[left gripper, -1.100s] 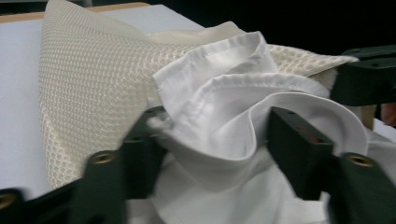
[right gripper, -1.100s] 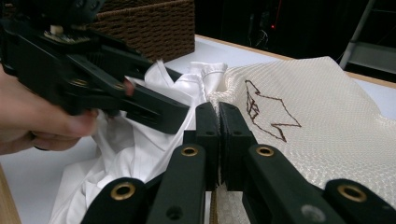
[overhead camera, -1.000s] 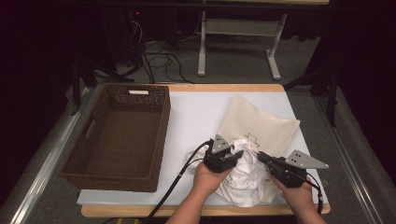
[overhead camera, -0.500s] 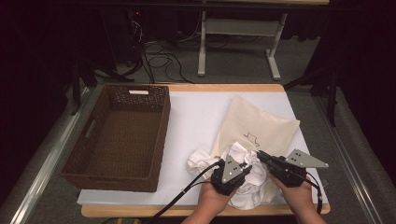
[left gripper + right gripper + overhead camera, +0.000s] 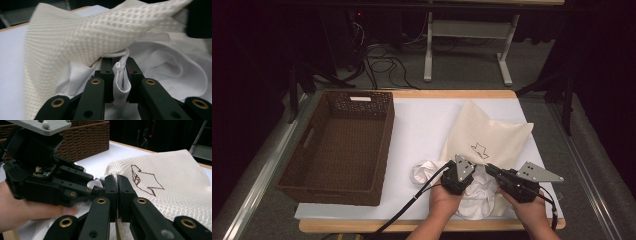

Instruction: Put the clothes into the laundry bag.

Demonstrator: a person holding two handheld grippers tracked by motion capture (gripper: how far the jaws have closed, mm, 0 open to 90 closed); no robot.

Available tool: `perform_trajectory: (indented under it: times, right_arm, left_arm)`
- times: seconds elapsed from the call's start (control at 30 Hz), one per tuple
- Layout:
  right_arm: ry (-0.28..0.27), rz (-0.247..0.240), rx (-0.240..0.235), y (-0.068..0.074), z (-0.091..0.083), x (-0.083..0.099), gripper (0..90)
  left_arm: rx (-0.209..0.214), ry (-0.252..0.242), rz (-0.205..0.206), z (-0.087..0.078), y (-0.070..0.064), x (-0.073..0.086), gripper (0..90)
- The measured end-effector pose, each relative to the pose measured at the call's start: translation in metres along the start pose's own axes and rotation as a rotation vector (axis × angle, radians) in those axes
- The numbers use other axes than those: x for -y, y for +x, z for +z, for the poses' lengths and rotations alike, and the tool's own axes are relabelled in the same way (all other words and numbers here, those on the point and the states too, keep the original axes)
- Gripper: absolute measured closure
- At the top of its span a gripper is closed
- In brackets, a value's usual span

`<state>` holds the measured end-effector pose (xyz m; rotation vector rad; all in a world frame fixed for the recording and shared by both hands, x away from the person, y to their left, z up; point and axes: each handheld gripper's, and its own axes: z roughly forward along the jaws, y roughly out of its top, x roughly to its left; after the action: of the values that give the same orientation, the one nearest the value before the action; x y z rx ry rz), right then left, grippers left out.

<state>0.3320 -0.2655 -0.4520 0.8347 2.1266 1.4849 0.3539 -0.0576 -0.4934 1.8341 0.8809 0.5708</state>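
Note:
A cream waffle-weave bag (image 5: pixel 492 135) with a dark line drawing lies on the white mat at the right. A crumpled white cloth (image 5: pixel 426 171) spills from its near end. My left gripper (image 5: pixel 460 176) is shut on a fold of the white cloth (image 5: pixel 121 75), right under the bag's raised edge (image 5: pixel 82 37). My right gripper (image 5: pixel 490 169) is shut on the bag's edge (image 5: pixel 117 185) beside the drawing (image 5: pixel 145 180). The two grippers sit close together, with the left gripper's body (image 5: pixel 37 172) just left of the right jaws.
A deep brown wicker basket (image 5: pixel 384 145) stands on the left of the table, with nothing inside. The white mat (image 5: pixel 422 120) lies bare between basket and bag. The table's wooden front edge (image 5: pixel 362 226) runs just below the hands. Cables and a metal frame stand on the floor beyond.
The left gripper has shifted toward the near edge and slightly right with the white cloth, and more cloth now lies spread to its left. The right gripper has held still.

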Motion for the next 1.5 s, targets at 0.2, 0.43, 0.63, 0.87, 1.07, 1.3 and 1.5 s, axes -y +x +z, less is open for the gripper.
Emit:
perform_trajectory:
  times: [0.2,0.43,0.63,0.87,1.07,1.3,1.5]
  right_arm:
    - [-0.002,-0.003,0.006,-0.001,0.0,0.0,88.9]
    - [0.0,0.004,0.017,-0.004,-0.001,0.001,88.9]
    - [0.0,0.004,0.019,-0.004,-0.001,0.001,88.9]
    - [0.001,0.006,0.018,-0.003,-0.001,0.001,88.9]
    - [0.0,0.009,0.019,-0.003,0.0,0.002,88.8]
    - [0.008,0.008,0.022,-0.003,0.001,0.002,88.8]
    - [0.008,0.008,0.026,-0.003,0.001,0.003,88.8]
  left_arm:
    - [0.0,-0.015,-0.036,-0.005,0.002,0.001,75.0]
    - [0.147,-0.068,-0.041,-0.028,0.005,0.002,47.1]
    - [0.191,-0.083,-0.041,-0.055,0.013,0.001,38.4]
    - [0.138,-0.061,-0.034,-0.074,0.043,0.007,32.1]
    - [0.09,0.012,-0.124,-0.067,0.075,0.024,21.8]
    - [0.185,0.068,-0.192,-0.055,0.079,0.04,59.1]
    - [0.164,0.003,-0.148,-0.07,0.068,0.026,83.1]
